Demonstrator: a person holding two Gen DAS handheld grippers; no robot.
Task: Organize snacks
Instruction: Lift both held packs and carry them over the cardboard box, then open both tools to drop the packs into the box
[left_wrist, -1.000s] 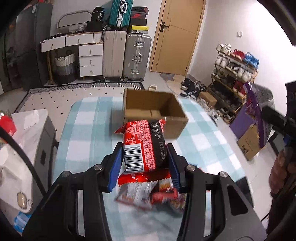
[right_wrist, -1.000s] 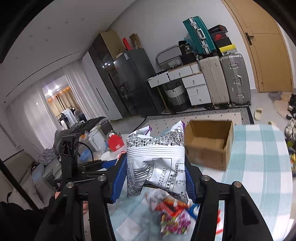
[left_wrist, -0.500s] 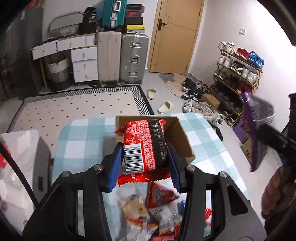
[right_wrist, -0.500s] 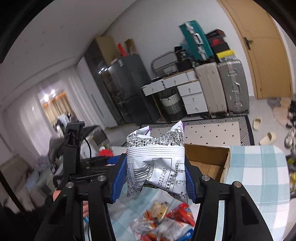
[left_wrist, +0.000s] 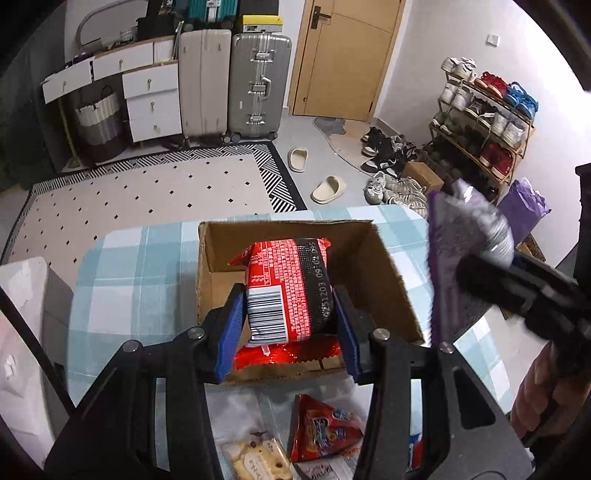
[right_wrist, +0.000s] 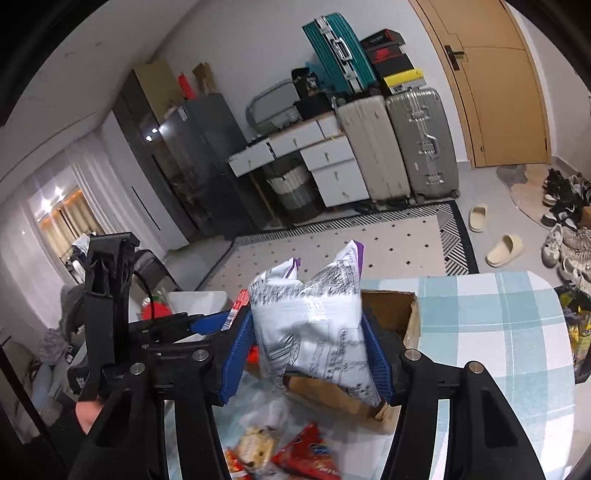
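The left gripper (left_wrist: 288, 314) pinches a red packet (left_wrist: 286, 291) between its 2 blue ribbed pads, squeezing the glossy, puffy foil at its middle. The packet carries a white barcode and a black side strip with printed digits, and it hangs over the open mouth of the cardboard box (left_wrist: 373, 266). The box is 1 plain brown carton with its flaps folded in, standing on the table (left_wrist: 140, 273), which wears a soft cloth checked in pale blue and white. Near the camera, on the cloth, lie 2 more snacks: a clear wrap of pale biscuits (left_wrist: 255, 458) and a red triangular pouch (left_wrist: 321, 432).

Further right, the right gripper (right_wrist: 308, 345) clamps a white bag (right_wrist: 310, 325) with black line drawings and purple edges, crumpled at its top, held above the near right corner of the box. Seen from the left wrist, this bag shows its purple face beside the carton's right wall.
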